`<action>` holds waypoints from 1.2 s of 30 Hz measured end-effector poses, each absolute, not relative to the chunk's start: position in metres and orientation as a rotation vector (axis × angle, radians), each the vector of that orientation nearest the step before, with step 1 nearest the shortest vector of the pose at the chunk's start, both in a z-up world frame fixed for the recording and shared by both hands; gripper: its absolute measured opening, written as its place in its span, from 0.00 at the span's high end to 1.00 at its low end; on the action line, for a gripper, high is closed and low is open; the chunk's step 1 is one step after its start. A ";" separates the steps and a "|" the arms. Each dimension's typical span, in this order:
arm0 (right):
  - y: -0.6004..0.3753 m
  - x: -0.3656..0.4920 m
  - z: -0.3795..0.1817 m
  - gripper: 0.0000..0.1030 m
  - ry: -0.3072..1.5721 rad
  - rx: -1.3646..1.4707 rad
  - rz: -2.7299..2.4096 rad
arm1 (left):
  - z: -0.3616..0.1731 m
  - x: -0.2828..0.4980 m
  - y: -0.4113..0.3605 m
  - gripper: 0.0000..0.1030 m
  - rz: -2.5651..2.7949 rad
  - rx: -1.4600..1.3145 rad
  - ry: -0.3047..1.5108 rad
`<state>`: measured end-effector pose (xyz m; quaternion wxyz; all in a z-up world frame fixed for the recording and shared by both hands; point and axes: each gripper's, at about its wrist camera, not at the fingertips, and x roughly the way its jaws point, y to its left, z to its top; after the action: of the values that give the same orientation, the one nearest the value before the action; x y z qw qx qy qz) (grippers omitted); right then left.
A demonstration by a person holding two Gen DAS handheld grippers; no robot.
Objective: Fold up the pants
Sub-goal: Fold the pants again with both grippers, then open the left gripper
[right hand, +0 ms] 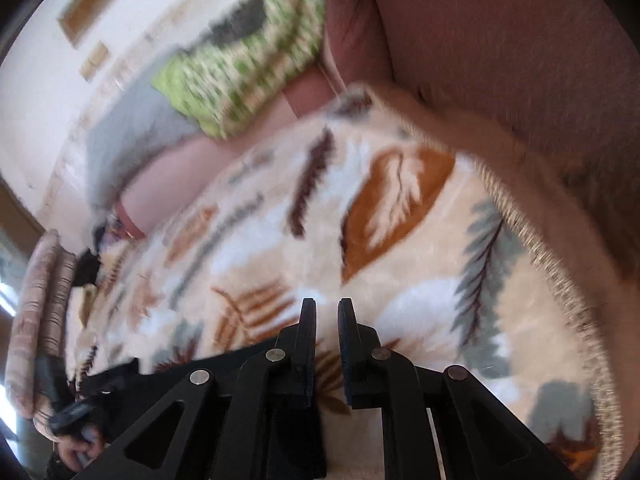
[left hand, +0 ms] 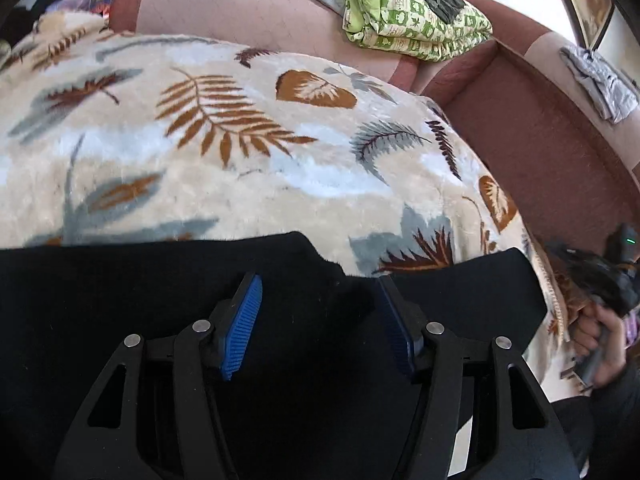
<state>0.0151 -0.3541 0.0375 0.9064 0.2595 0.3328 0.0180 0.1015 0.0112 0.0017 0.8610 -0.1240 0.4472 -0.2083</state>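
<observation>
The black pants [left hand: 168,280] lie spread on a cream fleece blanket [left hand: 248,184] printed with leaves, which covers a pinkish sofa [left hand: 540,152]. The left gripper [left hand: 318,294] hangs over the pants, fingers wide apart. The right gripper [right hand: 327,316] hovers over bare blanket, fingers nearly together, gripping nothing; green patterned bedding [left hand: 408,16] sits behind.

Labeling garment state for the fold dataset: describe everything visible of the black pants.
The black pants look like plain, soft matte fabric, with no seams or pockets discernible. They lie flat on the leaf-print blanket, filling the lower left wrist view. Their far edge shows a notch, so two sections are visible. The left gripper hovers open above them; contact can't be judged. In the blurred right wrist view, only a dark strip shows at lower left.
</observation>
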 end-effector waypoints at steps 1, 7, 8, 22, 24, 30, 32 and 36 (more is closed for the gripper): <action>-0.351 0.007 0.042 0.90 0.663 0.542 0.098 | 0.000 0.102 0.011 0.43 -0.435 -0.263 0.939; -0.291 -0.004 0.022 0.91 0.861 0.300 0.379 | -0.002 0.104 0.020 0.43 -0.453 -0.331 0.935; -0.290 0.004 0.004 0.93 0.965 0.262 0.299 | 0.001 0.100 0.022 0.43 -0.460 -0.344 0.930; -0.268 0.026 0.048 0.91 0.734 0.268 0.250 | 0.072 0.002 0.179 0.42 -0.133 -0.571 0.702; -0.266 0.032 0.049 0.90 0.735 0.262 0.207 | 0.070 -0.012 0.209 0.42 -0.052 -0.551 0.673; -0.281 0.013 0.054 0.90 0.703 0.227 0.106 | 0.022 -0.045 0.295 0.42 -0.022 -0.739 0.701; -0.294 0.002 0.059 0.90 0.660 0.241 0.064 | 0.019 -0.054 0.305 0.42 -0.094 -0.810 0.661; -0.319 -0.011 0.063 0.90 0.606 0.320 0.004 | 0.032 -0.055 0.286 0.42 -0.266 -0.796 0.599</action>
<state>-0.0112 -0.3189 0.0629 0.9419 0.1567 0.2971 0.0019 -0.0553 0.2857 0.0318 0.8699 -0.3808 0.2864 -0.1274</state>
